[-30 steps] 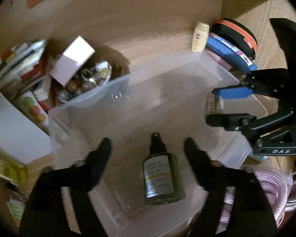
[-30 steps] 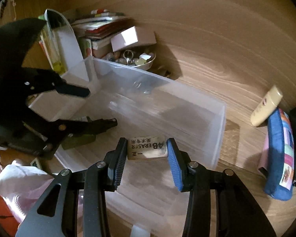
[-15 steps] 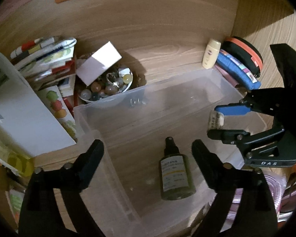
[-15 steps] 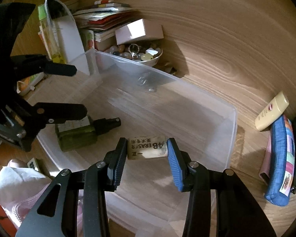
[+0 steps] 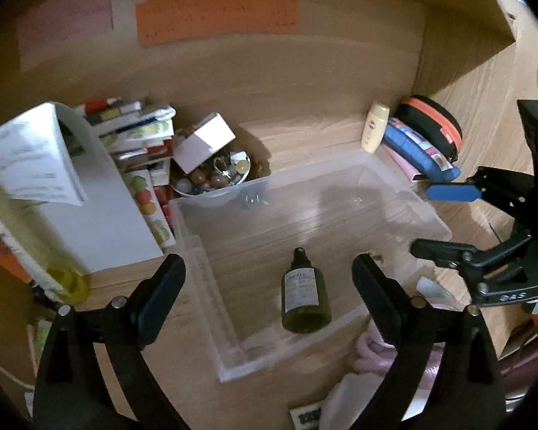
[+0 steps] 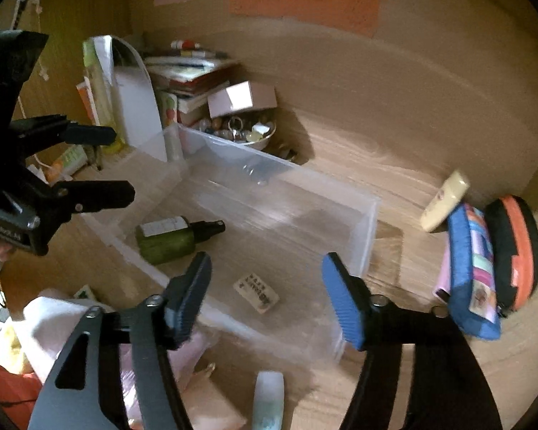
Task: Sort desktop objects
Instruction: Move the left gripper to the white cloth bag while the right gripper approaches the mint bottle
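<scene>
One clear plastic bin (image 6: 369,215) sits on my wooden tabletop (image 6: 394,165) with two things inside it: one green spray bottle (image 6: 168,238) and one white eraser (image 6: 256,292). My right tool (image 6: 265,286) has just been opening, its jaws now spread with nothing between them, the eraser lying flat on the bin floor below, its long axis running diagonally across the right wrist view. My left tool (image 5: 269,283) has likewise just been opening and hangs wide and empty above the bottle (image 5: 305,297), which lies on its side, black nozzle pointing toward the far wall of the bin (image 5: 430,215). Outside the bin I count one bowl of beads (image 5: 211,182), one small white box (image 5: 204,141) resting on it, one cream tube (image 5: 374,127), and one blue pouch (image 5: 419,150) beside one black-and-orange case (image 5: 434,125).
</scene>
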Demonstrator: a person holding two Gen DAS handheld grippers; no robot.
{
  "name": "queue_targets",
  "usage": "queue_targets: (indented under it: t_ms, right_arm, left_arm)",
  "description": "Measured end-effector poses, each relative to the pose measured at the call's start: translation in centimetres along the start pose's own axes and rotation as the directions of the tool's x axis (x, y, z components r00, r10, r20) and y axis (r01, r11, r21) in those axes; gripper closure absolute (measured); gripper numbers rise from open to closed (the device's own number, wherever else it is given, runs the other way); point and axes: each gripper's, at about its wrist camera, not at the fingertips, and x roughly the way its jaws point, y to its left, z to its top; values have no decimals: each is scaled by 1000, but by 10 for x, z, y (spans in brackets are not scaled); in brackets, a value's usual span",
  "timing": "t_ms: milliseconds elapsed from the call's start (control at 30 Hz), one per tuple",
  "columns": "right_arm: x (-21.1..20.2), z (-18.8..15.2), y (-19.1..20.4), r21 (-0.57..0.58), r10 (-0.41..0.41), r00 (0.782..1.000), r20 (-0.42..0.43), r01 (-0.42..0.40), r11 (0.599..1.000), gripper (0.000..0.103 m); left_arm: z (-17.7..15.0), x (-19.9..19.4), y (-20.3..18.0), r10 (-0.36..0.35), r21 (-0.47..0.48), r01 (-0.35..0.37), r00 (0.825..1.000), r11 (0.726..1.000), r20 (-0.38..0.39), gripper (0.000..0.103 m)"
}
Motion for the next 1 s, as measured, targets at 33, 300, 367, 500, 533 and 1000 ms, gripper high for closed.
queue_targets:
  t_ms: [33,300,367,500,533,1000]
  right_arm:
    - [-6,-2,1,7,-6,1000,10,6,1000,28]
    - [-59,-29,10,53,-54,994,98,49,997,20]
    - [-69,-39,12,62,-69,992,110,62,996,20]
    - [-84,-56,15,70,-100,987,125,92,993,19]
    - [-88,-61,15,72,-106,986,127,97,993,19]
    - [-111,-121,23,146,-130,983,133,110,983,16]
  left_arm:
    - [-1,-5,-1,3,0,-3,1000,1000,7,8]
    - [-23,-44,-5,16,-24,-15,998,1000,58,5]
    - [-29,-52,-6,19,-32,-17,998,999,67,5]
    - [-43,-64,-6,32,-51,-28,997,998,75,4]
    - [-45,-66,-6,30,-53,-26,997,998,75,4]
    - [-99,-92,-8,70,-53,-66,995,996,72,4]
